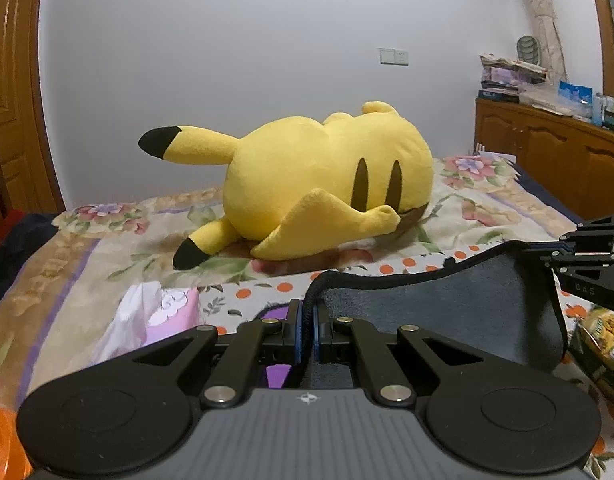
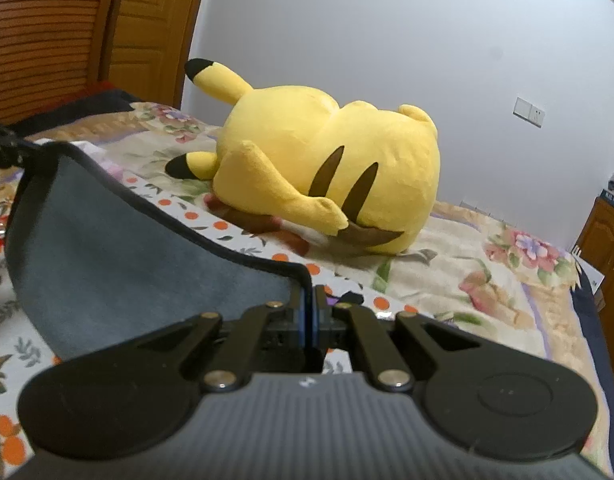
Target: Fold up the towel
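A grey towel (image 1: 439, 312) with a black hem hangs above the bed, stretched between my two grippers. My left gripper (image 1: 306, 320) is shut on the towel's left corner. The right gripper shows at the right edge of the left wrist view (image 1: 547, 254), holding the other corner. In the right wrist view the towel (image 2: 107, 256) sags to the left, and my right gripper (image 2: 309, 312) is shut on its right corner. The left gripper (image 2: 23, 156) shows at the far left, pinching the far corner.
A big yellow plush toy (image 1: 319, 188) lies on the floral bedspread (image 1: 87, 272) just beyond the towel. A pink tissue pack (image 1: 159, 312) lies at the left. A snack bag (image 1: 603, 340) lies at the right. A wooden cabinet (image 1: 555, 148) stands at the far right.
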